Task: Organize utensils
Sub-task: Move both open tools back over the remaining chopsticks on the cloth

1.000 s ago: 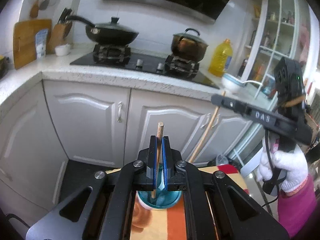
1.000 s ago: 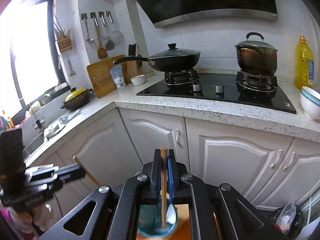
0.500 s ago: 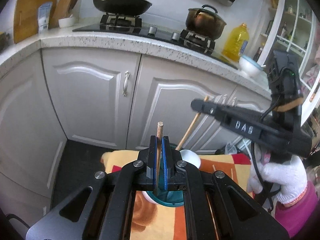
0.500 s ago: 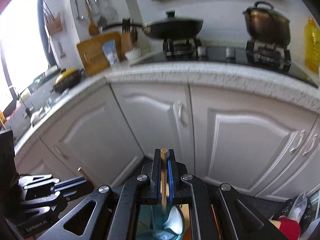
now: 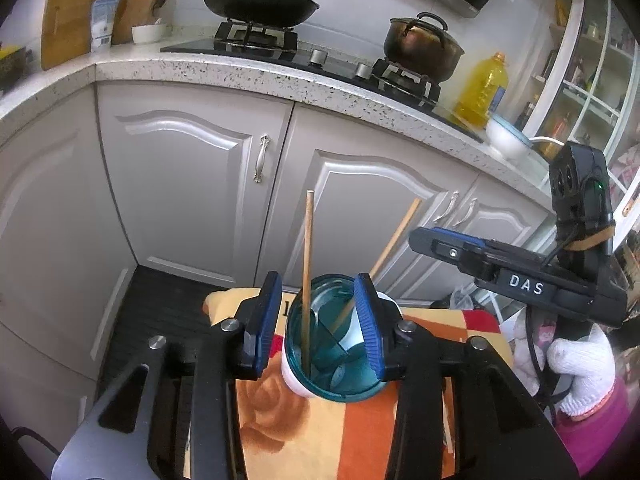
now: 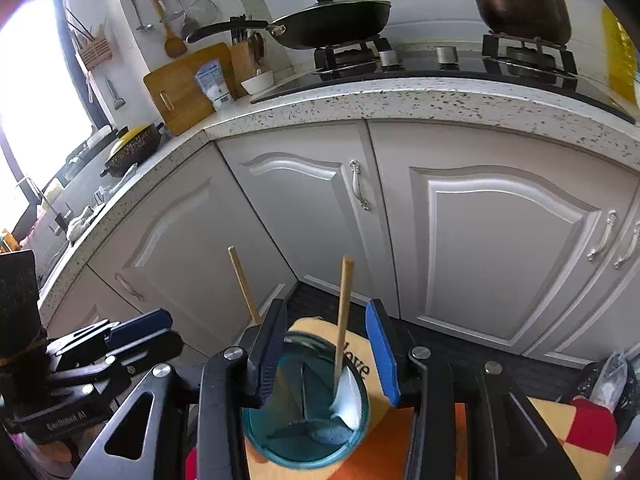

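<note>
A teal utensil holder (image 5: 340, 384) with inner dividers stands on a rose-patterned cloth (image 5: 280, 432). My left gripper (image 5: 318, 320) hangs just over its rim with the jaws opening. A wooden chopstick (image 5: 306, 264) stands free between the blue pads, its foot in the holder. A second chopstick (image 5: 394, 236) leans out to the right. My right gripper (image 6: 328, 346) is over the same holder (image 6: 280, 440), its jaws also opening. That chopstick (image 6: 344, 308) stands loose between them beside a white spoon (image 6: 348, 396). Each gripper shows in the other's view: the right one (image 5: 424, 242), the left one (image 6: 160, 328).
Grey cabinet doors (image 5: 192, 184) rise close behind the cloth-covered table. The speckled counter (image 6: 400, 100) carries a hob with a black wok (image 6: 332, 20) and a brown pot (image 6: 520, 4). A white-gloved hand (image 5: 580, 376) grips the right gripper's handle. An oil bottle (image 5: 482, 88) and a bowl (image 5: 506, 140) stand at the counter's right end.
Both grippers have sunk toward the holder. Their jaws, shut on a chopstick each before, have spread apart, and the two chopsticks now rest in the holder.
</note>
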The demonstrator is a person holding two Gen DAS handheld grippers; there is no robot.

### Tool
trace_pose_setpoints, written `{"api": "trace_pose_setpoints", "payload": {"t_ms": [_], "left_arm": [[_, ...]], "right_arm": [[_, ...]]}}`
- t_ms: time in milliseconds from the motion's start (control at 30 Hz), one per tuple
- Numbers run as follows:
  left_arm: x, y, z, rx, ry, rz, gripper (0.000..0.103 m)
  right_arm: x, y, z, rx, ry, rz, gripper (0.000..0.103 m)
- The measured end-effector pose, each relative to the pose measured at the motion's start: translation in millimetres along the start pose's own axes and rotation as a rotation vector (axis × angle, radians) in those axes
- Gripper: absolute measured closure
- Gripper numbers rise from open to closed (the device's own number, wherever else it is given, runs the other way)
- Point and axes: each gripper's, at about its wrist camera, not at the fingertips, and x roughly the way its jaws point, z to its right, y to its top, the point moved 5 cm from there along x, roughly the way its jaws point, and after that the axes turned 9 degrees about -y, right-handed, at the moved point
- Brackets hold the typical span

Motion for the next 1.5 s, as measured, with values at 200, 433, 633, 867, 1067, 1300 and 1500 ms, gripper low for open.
{"api": "trace_pose_setpoints", "payload": {"t_ms": [200, 433, 633, 867, 1067, 1300, 1500], "left_arm": [[-5, -15, 17, 0.024, 0.02, -0.004, 0.065], [1, -41, 48, 0.069, 0.05, -0.013, 0.064], [10, -58, 78, 0.115, 0.033, -0.031, 0.064], [22, -72, 107, 0.151, 0.008, -0.06, 0.064], [33, -85, 125, 0.172, -0.003, -0.093, 0.063], [52, -102, 134, 0.179, -0.019, -0.149, 0.063], [66, -120, 124, 0.159, -0.038, -0.221, 0.061]], "right_arm": [[-25, -21, 6, 0.002, -0.023, 0.004, 0.063], [-55, -59, 20, 0.036, -0.101, 0.025, 0.062], [-81, -89, 33, 0.066, -0.157, 0.043, 0.061], [-105, -121, 55, 0.094, -0.212, 0.037, 0.061], [-118, -143, 77, 0.122, -0.253, 0.02, 0.061], [-119, -173, 105, 0.165, -0.287, -0.031, 0.06], [-109, -199, 132, 0.216, -0.312, -0.096, 0.06]]}}
